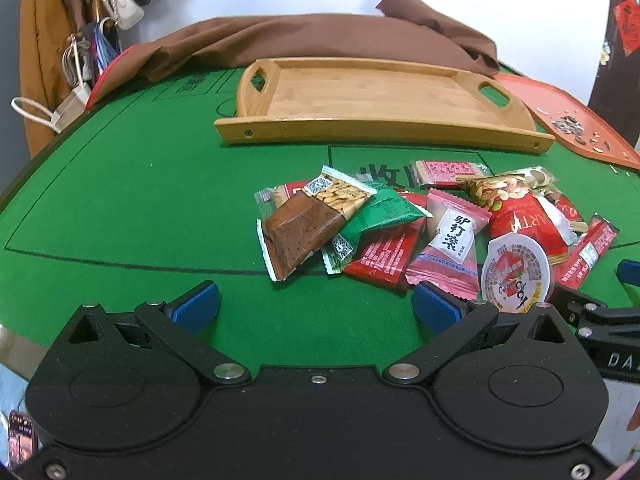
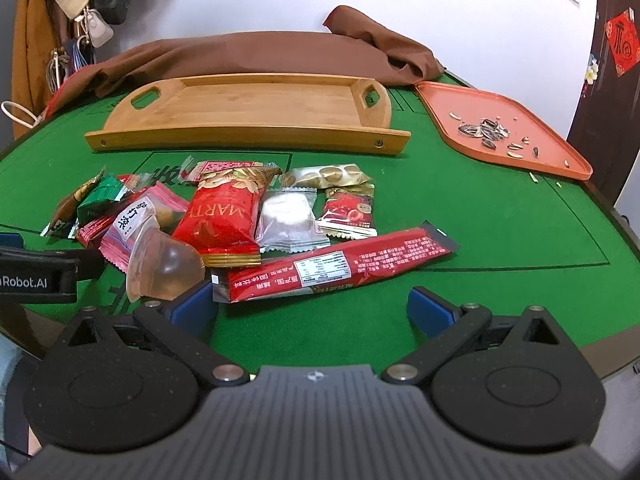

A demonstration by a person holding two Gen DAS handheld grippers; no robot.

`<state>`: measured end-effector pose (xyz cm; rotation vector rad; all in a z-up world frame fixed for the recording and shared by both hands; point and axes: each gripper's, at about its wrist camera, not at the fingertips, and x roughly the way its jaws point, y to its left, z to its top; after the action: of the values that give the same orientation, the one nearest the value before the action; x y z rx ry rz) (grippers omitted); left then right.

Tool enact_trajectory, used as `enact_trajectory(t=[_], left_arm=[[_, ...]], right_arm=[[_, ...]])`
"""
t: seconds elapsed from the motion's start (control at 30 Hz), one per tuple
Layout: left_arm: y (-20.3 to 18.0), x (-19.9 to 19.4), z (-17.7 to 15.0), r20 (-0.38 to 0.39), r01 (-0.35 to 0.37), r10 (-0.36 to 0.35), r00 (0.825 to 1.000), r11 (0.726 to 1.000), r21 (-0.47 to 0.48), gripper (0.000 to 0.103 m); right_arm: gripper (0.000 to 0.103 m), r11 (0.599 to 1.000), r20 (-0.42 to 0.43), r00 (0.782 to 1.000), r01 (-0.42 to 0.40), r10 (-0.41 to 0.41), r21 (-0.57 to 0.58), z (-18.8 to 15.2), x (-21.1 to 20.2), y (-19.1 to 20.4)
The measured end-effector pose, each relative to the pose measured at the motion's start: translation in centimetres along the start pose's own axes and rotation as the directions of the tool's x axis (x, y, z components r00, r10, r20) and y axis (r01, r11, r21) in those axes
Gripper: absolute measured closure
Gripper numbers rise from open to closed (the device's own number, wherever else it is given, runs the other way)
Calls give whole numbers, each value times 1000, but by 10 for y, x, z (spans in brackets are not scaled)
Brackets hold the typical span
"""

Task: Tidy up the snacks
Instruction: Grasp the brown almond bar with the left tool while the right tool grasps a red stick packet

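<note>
A heap of wrapped snacks point(image 1: 420, 224) lies on the green felt table point(image 1: 140, 208), among them a brown biscuit pack point(image 1: 298, 236), a jelly cup point(image 1: 516, 276) and a red nut bag point(image 2: 224, 216). A long red stick pack point(image 2: 340, 264) lies nearest the right gripper. Behind the heap stands an empty wooden tray point(image 1: 372, 100) point(image 2: 256, 108). My left gripper point(image 1: 316, 308) hovers open just in front of the heap's left side, nothing between its fingers. My right gripper point(image 2: 312, 308) is open too, with the stick pack's end just beyond its left finger point(image 2: 194, 308).
An orange tray point(image 2: 500, 128) holding sunflower seeds and shells sits at the right rear. A brown cloth point(image 1: 304, 40) is bunched along the far table edge. Bags and a coat hang at the back left. The table's wooden rim point(image 2: 624, 220) curves round the right.
</note>
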<state>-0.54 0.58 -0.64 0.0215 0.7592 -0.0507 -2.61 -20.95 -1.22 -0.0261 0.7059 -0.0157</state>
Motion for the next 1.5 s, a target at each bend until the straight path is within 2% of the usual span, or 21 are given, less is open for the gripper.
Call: enact_trajectory(t=[0.17, 0.3, 0.43, 0.53, 0.6, 0.73, 0.8, 0.83, 0.93, 0.97, 1.03, 1.13, 1.2, 1.27, 1.33, 1.43, 1.5], left_arm=[[2, -1, -6, 47, 12, -13, 999, 1000, 11, 0], [5, -3, 0, 23, 21, -21, 1000, 1000, -11, 0], [15, -16, 3, 87, 116, -111, 990, 991, -60, 0], [20, -19, 11, 105, 138, -129, 986, 987, -81, 0], [22, -18, 15, 112, 132, -121, 986, 987, -96, 1], [27, -13, 22, 116, 113, -99, 988, 987, -116, 7], [30, -7, 25, 100, 115, -103, 990, 985, -127, 16], [31, -3, 26, 90, 120, -108, 990, 984, -134, 24], [37, 0, 28, 85, 124, -111, 990, 980, -155, 34], [38, 0, 28, 86, 116, -103, 991, 981, -155, 41], [39, 0, 28, 79, 91, -80, 994, 985, -147, 47], [38, 2, 27, 70, 79, -69, 995, 987, -142, 47], [36, 4, 27, 72, 73, -64, 995, 989, -128, 46], [34, 6, 28, 67, 60, -52, 996, 991, -116, 41], [33, 10, 29, 67, 51, -44, 997, 993, -103, 39], [35, 21, 32, 34, 9, -5, 999, 993, -116, 41], [35, 24, 32, 40, -6, 11, 999, 994, -108, 41]], right_arm=[[0, 1000, 37, 999, -10, 10, -1, -3, 3, -1], [0, 999, 55, 998, -43, 44, -30, -3, 5, -5], [0, 997, 15, 998, -61, 62, -43, 4, 3, -10], [0, 995, 18, 997, -72, 74, -67, 7, 1, -13], [0, 995, 14, 996, -84, 85, -52, 9, 1, -16], [0, 994, 24, 994, -105, 105, -1, 11, -2, -24], [0, 995, 31, 995, -98, 98, -2, 12, -2, -26], [0, 996, 30, 995, -91, 91, -1, 13, -1, -26], [0, 996, 31, 996, -81, 80, 22, 16, 2, -29], [0, 996, 34, 997, -76, 75, 38, 17, 2, -32], [0, 997, 28, 999, -48, 46, 63, 19, 4, -39], [2, 996, 14, 1000, -18, 16, 89, 19, 5, -46], [5, 994, -3, 999, -40, 41, 98, 18, 8, -45], [7, 993, -22, 997, -66, 69, 100, 17, 13, -40], [11, 997, -12, 999, -42, 43, 62, 17, 14, -31], [14, 998, -7, 999, -48, 48, 51, 19, 17, -20], [16, 998, 1, 999, -46, 46, 35, 20, 20, -15]])
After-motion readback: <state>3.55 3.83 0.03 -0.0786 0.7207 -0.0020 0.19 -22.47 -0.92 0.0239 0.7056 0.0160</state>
